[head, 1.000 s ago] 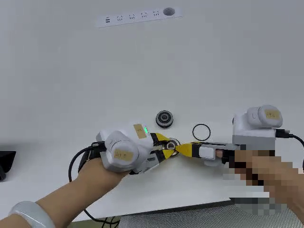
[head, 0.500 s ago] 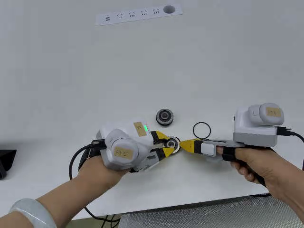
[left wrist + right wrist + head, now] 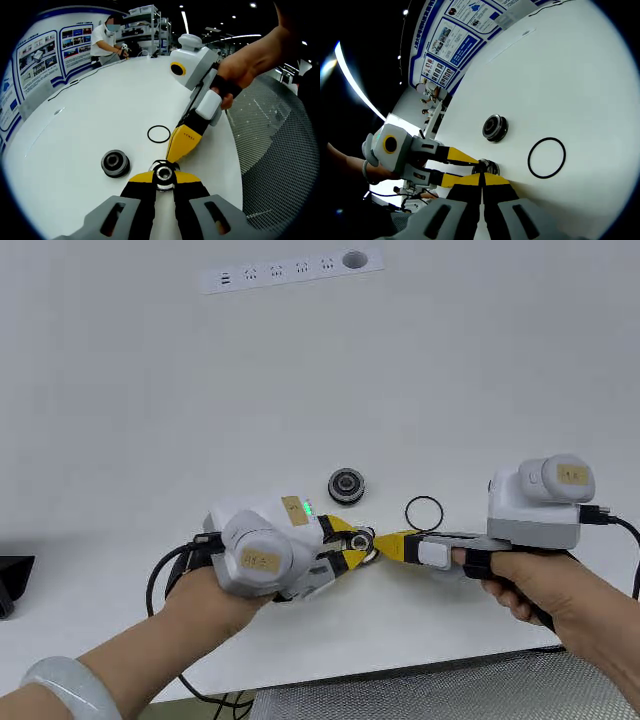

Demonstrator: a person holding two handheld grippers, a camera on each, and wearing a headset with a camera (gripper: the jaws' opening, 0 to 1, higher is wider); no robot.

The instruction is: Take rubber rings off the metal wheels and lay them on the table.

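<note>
We see a big white table (image 3: 150, 390) across most of the head view. Our left tongs (image 3: 352, 546) sit in the lower middle of that view. Our right tongs (image 3: 388, 543) come in from the lower right, so the yellow tips meet nose to nose. A long power strip (image 3: 290, 270) lies along the top edge. A dark metal wheel (image 3: 346, 485) lies flat on the table, just above the left tongs. To its right, above the right tongs, a loose black rubber ring (image 3: 424, 513) lies flat on the table, apart from that wheel. The smallest thing is a little shiny wheel (image 3: 362, 539) between the tips. In the left gripper view the left tongs squeeze it tight, one jaw on each side. The right tongs have their jaws pressed together and their tips touch the little wheel. We cannot tell if they pinch anything on it.
</note>
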